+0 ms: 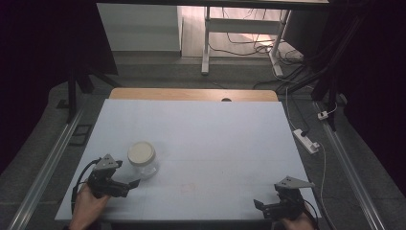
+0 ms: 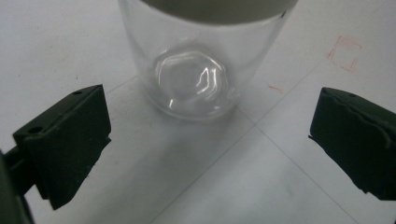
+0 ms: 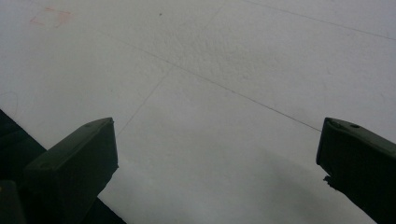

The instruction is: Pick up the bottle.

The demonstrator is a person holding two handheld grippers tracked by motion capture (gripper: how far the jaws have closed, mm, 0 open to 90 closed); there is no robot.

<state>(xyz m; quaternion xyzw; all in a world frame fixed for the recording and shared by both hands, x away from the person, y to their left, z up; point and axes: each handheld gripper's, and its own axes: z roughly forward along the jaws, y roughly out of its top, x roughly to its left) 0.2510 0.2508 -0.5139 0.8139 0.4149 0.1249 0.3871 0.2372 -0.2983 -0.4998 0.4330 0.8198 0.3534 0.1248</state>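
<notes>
Barely begun: left hand-held gripper (image 2: 210, 140) spread wide, nearing the capped jar (image 2: 201, 60), untouched; right hand-held gripper (image 3: 219, 172) spread, idle over worktop (image 3: 233, 70).

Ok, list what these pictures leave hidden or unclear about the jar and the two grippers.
- Jar: in the left gripper view the top edge cuts off its lid; contents cannot be confirmed through the glare on the glass.
- Jar lid: in the high view too small to tell whether it is screwed tight.
- Left gripper: its grip is hidden by the hand.
- Right gripper: the bottom edge cuts off the hand holding it.
</notes>
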